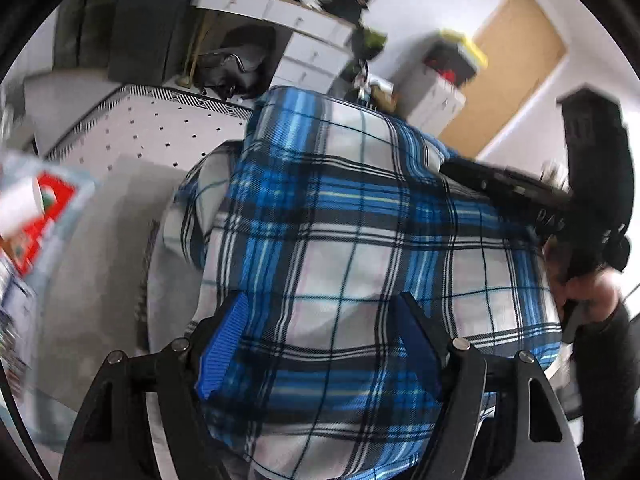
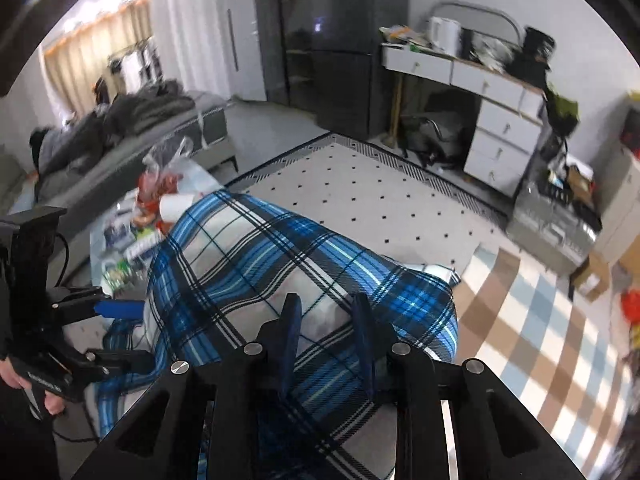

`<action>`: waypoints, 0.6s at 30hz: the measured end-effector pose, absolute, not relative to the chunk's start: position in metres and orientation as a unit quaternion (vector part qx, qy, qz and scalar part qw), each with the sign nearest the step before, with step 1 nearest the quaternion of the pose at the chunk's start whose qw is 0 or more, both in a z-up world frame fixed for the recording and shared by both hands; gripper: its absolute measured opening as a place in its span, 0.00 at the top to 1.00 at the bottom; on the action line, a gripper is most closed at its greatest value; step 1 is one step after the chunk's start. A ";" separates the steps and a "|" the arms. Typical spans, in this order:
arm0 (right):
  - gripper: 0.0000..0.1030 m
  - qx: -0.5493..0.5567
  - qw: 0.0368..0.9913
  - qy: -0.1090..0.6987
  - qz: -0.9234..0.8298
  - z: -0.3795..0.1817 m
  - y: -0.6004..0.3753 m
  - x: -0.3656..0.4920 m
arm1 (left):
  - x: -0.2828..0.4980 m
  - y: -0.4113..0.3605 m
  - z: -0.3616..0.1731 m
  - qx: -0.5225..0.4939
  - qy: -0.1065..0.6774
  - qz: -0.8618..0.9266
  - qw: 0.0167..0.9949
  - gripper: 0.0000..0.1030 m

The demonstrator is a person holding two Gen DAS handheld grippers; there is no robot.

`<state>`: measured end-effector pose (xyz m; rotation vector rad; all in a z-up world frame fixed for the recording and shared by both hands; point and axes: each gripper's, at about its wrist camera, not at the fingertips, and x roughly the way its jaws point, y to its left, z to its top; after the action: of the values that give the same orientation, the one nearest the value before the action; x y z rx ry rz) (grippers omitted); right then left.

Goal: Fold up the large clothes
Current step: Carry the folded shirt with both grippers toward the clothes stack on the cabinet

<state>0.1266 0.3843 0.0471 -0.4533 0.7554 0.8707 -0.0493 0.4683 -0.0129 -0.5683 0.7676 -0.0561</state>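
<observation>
The blue plaid garment (image 2: 304,264) lies heaped on the worktop (image 1: 100,280), partly folded. Our left claw (image 1: 320,344) stands apart above the cloth, gripping nothing. Our right claw (image 2: 328,340) is narrowed, its jaws apart over the fabric; we should pinch one clean edge before lifting.

white drawer desk (image 2: 496,120) against the wall, dotted rug (image 2: 360,192) before it, dark fridge (image 2: 340,40) beside.

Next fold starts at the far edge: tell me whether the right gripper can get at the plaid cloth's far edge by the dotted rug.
Probably yes. The right gripper hovers over the plaid cloth, and nothing lies between it and the far edge.
</observation>
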 end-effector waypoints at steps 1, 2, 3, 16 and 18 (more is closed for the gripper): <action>0.75 -0.217 0.815 0.355 0.404 0.044 0.386 0.127 | -0.054 0.471 -0.015 -0.283 0.366 -0.029 0.886 0.31; 0.74 -0.219 0.815 0.357 0.401 0.043 0.387 0.128 | -0.059 0.473 -0.020 -0.290 0.366 -0.029 0.884 0.31; 0.74 -0.219 0.813 0.364 0.399 0.042 0.388 0.131 | -0.063 0.476 -0.024 -0.295 0.368 -0.027 0.881 0.31; 0.61 -0.290 0.761 0.276 0.510 0.052 0.325 0.026 | -0.053 0.444 0.032 -0.218 0.356 -0.028 0.908 0.31; 0.60 -0.315 0.763 0.259 0.502 0.037 0.322 0.013 | -0.038 0.445 0.010 -0.223 0.390 -0.020 0.893 0.31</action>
<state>0.0134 0.3221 0.0366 -0.6850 0.5624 1.0928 -0.0385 0.4451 0.0098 -0.4628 0.8087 -0.0412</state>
